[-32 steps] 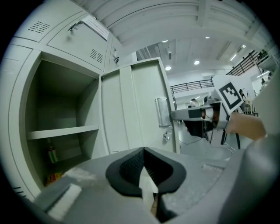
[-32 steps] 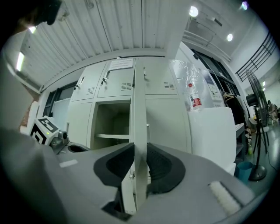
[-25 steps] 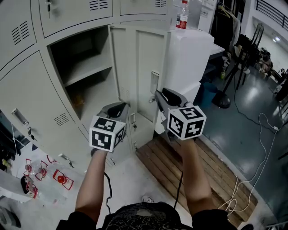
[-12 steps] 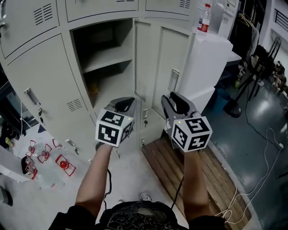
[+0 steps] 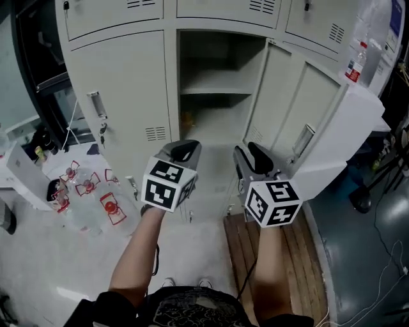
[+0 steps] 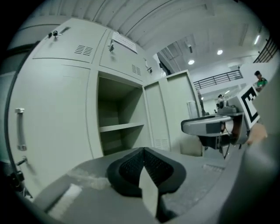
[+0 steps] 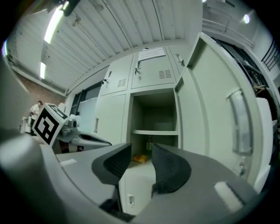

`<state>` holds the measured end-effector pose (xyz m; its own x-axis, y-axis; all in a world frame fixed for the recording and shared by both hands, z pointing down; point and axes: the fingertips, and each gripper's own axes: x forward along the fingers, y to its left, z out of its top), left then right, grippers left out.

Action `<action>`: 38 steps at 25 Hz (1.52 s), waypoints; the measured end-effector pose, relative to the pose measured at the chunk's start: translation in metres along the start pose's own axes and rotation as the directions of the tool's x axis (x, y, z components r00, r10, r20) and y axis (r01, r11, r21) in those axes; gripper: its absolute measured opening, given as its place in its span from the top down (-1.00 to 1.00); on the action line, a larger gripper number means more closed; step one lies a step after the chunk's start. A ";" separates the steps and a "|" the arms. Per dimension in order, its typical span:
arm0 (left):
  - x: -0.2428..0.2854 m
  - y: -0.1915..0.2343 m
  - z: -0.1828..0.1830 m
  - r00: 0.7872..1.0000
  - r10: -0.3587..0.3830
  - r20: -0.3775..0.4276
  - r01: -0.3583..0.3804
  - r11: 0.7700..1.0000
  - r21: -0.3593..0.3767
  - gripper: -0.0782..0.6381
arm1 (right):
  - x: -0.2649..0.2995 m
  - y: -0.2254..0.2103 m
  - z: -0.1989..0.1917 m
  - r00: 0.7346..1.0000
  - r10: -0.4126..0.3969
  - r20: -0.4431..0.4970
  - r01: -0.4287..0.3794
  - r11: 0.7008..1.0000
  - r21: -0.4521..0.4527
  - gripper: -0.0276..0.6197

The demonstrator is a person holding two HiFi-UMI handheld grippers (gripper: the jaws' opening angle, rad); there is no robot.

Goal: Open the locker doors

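Open locker door (image 5: pixel 284 96) stands at upper right of frame, swung wide, just above the right tongs (image 5: pixel 255 155). Their jaws have just been opening, with nothing between them. Left tongs (image 5: pixel 181 149) are clenched and empty, below the closed door (image 5: pixel 124 89) at upper left.

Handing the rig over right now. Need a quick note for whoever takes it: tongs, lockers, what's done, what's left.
Left tongs: shut, empty, in front of the lockers, touching nothing.
Right tongs: open, empty; the jaws have just been opening.
Lockers: middle door is swung wide to the right, and its compartment with the shelf is exposed. The left-hand door is closed, and its handle is free.
Done: one door open.
Left: the left-hand door, and likely the closed upper doors.
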<state>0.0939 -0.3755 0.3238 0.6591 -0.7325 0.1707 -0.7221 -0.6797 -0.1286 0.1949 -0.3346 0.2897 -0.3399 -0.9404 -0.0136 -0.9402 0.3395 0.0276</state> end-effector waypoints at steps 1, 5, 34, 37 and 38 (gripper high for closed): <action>-0.007 0.010 -0.002 1.000 0.029 -0.002 -0.029 1.000 -0.007 0.78 | 0.008 0.009 -0.001 1.000 0.028 -0.002 -0.028 1.000 0.002 0.49; -0.037 0.046 -0.014 0.989 0.145 -0.020 -0.146 0.989 -0.025 0.78 | 0.037 0.045 -0.003 0.990 0.144 -0.003 -0.144 0.990 0.009 0.47; -0.273 0.178 -0.086 0.752 0.638 -0.166 -0.657 0.748 -0.098 0.78 | 0.132 0.291 -0.008 0.763 0.646 -0.018 -0.646 0.764 0.009 0.23; -0.274 0.197 -0.093 0.768 0.620 -0.161 -0.638 0.764 -0.098 0.78 | 0.148 0.303 -0.009 0.778 0.628 -0.023 -0.628 0.778 0.011 0.20; -0.274 0.204 -0.094 0.775 0.612 -0.157 -0.629 0.771 -0.101 0.78 | 0.154 0.308 -0.009 0.783 0.622 -0.026 -0.622 0.783 0.011 0.19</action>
<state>-0.2542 -0.3099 0.3424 0.0355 -0.9777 0.2071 -0.9924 -0.0590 -0.1083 -0.1463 -0.3748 0.3052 -0.8503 -0.5254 0.0322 -0.5250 0.8509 0.0192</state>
